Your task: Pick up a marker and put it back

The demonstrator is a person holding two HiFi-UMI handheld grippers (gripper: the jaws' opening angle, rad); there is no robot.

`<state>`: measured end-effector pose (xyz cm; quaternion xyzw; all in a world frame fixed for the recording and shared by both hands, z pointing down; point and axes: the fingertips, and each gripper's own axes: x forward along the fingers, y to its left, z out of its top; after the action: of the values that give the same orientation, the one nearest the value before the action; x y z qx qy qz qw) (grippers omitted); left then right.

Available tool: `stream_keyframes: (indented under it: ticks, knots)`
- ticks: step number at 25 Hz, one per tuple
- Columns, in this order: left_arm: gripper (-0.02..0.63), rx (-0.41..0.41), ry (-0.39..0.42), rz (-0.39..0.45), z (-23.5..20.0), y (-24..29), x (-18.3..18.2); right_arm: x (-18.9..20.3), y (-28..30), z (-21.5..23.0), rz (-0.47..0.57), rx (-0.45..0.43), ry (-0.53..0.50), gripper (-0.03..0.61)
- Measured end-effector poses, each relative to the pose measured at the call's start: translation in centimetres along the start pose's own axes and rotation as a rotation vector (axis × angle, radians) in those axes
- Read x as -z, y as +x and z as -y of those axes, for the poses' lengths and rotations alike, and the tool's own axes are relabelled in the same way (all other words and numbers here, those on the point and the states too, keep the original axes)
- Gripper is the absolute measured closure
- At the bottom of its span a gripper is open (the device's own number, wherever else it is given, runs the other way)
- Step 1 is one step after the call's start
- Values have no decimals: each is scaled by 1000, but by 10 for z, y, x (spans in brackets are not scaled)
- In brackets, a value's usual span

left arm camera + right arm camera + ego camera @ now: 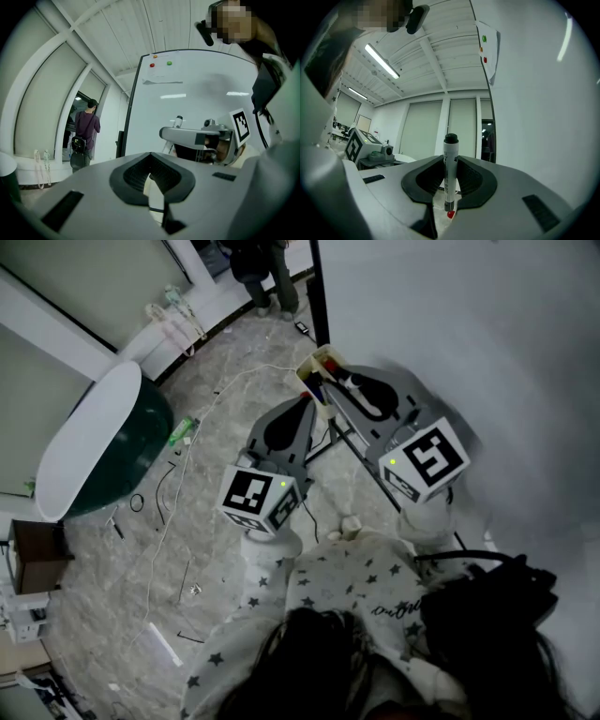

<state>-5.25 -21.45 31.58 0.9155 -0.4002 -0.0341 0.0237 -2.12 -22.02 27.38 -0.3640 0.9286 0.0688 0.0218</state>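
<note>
My right gripper (pixel 449 183) is shut on a white marker (pixel 449 171) with a black cap, which stands upright between the pads beside the whiteboard (pixel 534 117). A small red tip shows below the marker. In the head view the right gripper (pixel 359 393) points at a small tray of markers (pixel 317 365) at the foot of the whiteboard (pixel 469 334). My left gripper (pixel 302 412) hovers just left of it, its jaws closed together with nothing between them. The left gripper view shows its pads (pixel 140 176) meeting, and the right gripper (pixel 197 137) ahead with the marker's end (pixel 178 122) sticking up.
A green and white tub (pixel 103 446) lies on the marble floor at the left, with cables (pixel 169 493) strewn near it. The whiteboard's black post (pixel 319 287) rises behind the tray. A person (pixel 262 268) stands at the far end by a doorway. Coloured magnets (pixel 160 63) sit on the board.
</note>
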Motion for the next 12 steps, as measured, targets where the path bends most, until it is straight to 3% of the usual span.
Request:
stream_keyframes:
  ticks: [12]
  knots:
    - [612,7,37,-29,8,6,2,4,-2,1,0,-24,16,504]
